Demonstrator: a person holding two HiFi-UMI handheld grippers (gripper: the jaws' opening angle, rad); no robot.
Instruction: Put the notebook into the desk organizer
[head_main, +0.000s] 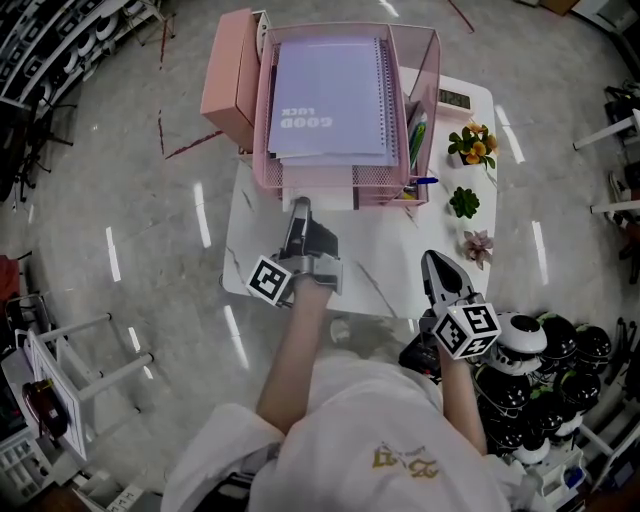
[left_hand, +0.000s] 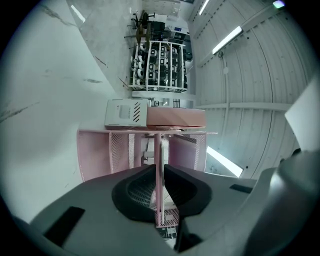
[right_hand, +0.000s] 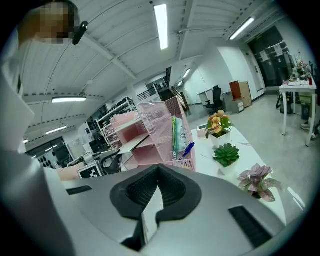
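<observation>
While the notebook (head_main: 330, 95) lies atop the organizer (head_main: 426, 60), the slightly parted left claw (head_main: 299, 205) sits nearby.

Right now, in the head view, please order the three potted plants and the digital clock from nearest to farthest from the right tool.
1. Pink-leaved plant, just ahead of the right tool.
2. Green succulent, behind it.
3. Orange-flowered plant, farther back.
4. Digital clock, far corner.

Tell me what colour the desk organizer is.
The desk organizer is pink, with mesh walls. The head view shows it best.
</observation>
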